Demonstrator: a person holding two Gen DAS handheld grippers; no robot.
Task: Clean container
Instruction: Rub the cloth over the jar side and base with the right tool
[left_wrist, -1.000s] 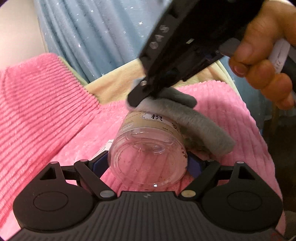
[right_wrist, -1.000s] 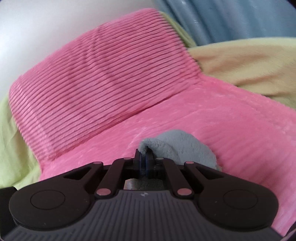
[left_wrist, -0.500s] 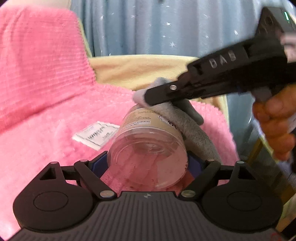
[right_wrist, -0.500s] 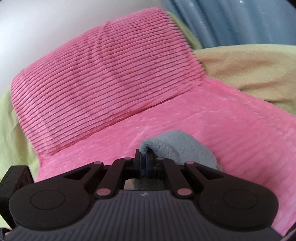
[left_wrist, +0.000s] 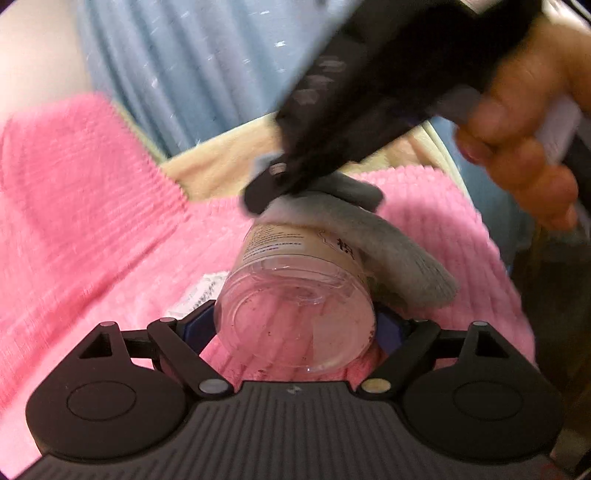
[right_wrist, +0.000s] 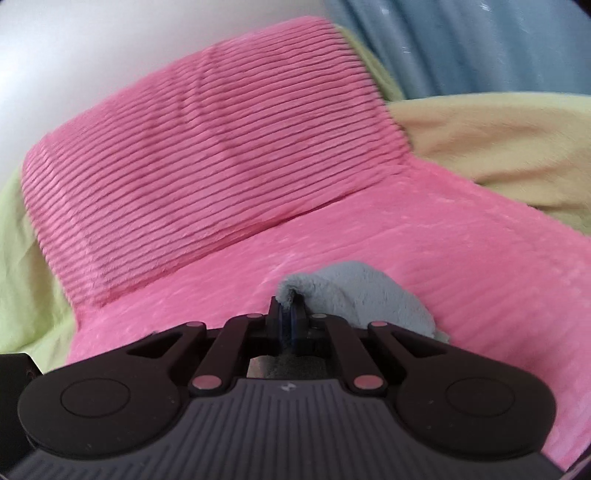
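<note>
A clear plastic jar (left_wrist: 295, 314) with a beige label lies on its side, base toward the camera, with brown specks inside. My left gripper (left_wrist: 295, 328) is shut on the jar, one finger on each side of its base. A grey cloth (left_wrist: 376, 251) drapes over the jar's top and right side. The right gripper (left_wrist: 266, 192) comes in from the upper right, shut on the cloth at the jar's far end; a hand holds its handle. In the right wrist view the right gripper (right_wrist: 290, 317) pinches the grey cloth (right_wrist: 362, 295); the jar is hidden there.
A pink ribbed blanket (left_wrist: 92, 240) covers the surface below, with a pink ribbed cushion (right_wrist: 207, 155) behind. A white fabric tag (left_wrist: 201, 291) lies left of the jar. A beige blanket (right_wrist: 498, 147) and blue curtain (left_wrist: 184, 74) lie beyond.
The left gripper has swung with the jar, so the background shifted. The right gripper has gone from lying level across the jar's far end to steeply angled, closer to the camera, still on the cloth.
</note>
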